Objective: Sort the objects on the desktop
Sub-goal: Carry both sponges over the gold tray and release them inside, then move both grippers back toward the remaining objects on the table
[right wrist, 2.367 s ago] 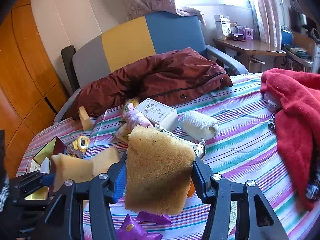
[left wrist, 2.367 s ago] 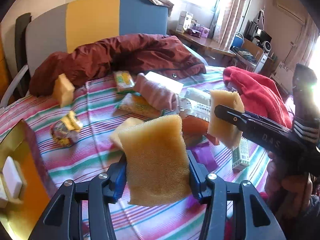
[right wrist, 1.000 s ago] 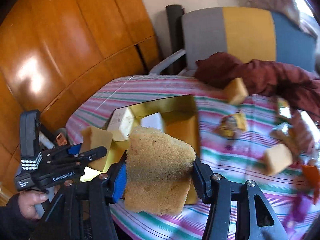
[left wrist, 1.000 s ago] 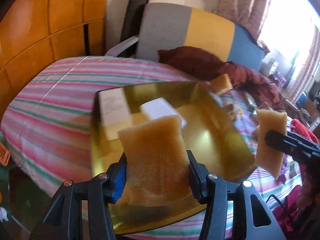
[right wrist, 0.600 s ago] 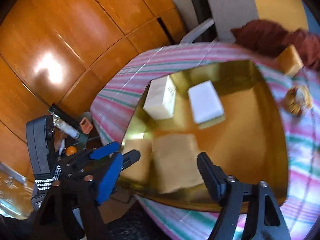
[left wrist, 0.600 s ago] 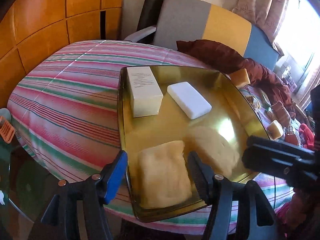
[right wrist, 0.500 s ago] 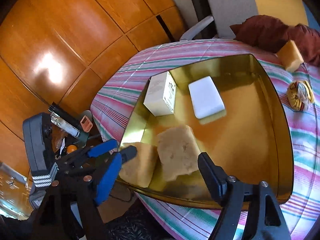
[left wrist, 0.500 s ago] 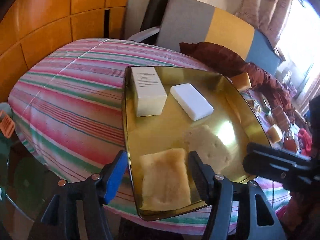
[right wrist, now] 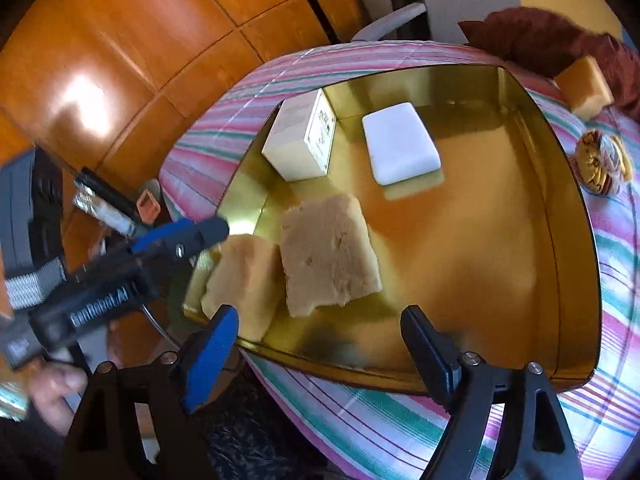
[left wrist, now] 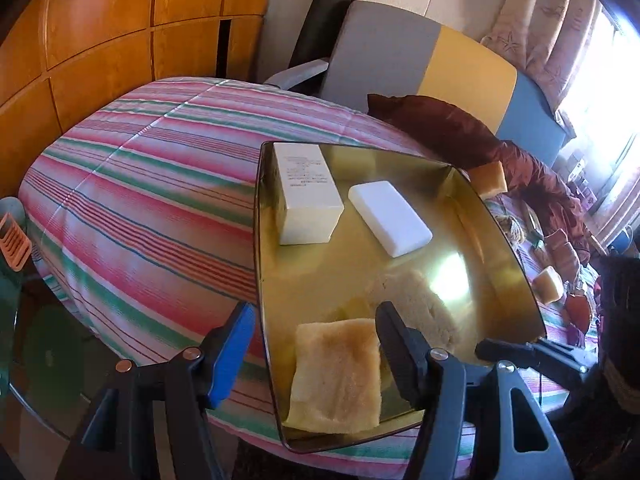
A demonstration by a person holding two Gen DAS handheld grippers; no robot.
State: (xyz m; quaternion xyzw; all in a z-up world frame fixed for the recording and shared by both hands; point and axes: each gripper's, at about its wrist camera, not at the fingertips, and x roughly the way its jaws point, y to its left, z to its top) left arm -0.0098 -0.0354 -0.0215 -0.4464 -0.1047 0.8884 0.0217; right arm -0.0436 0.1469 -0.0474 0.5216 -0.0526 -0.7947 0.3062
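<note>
Two yellow sponges lie flat in the near corner of the gold tray: the near sponge against the tray's front wall, the second sponge just beside it, their edges touching or overlapping. Farther in sit a cream box and a white bar, so like items appear to be gathered in one container. The left claw hangs wide open above the near sponge, holding nothing; the right claw is likewise wide and empty over the tray's front rim. The tray rests on the striped cloth covering the desk. Beyond it another sponge and a small wrapped packet lie unsorted, probably the next items to fetch.
</note>
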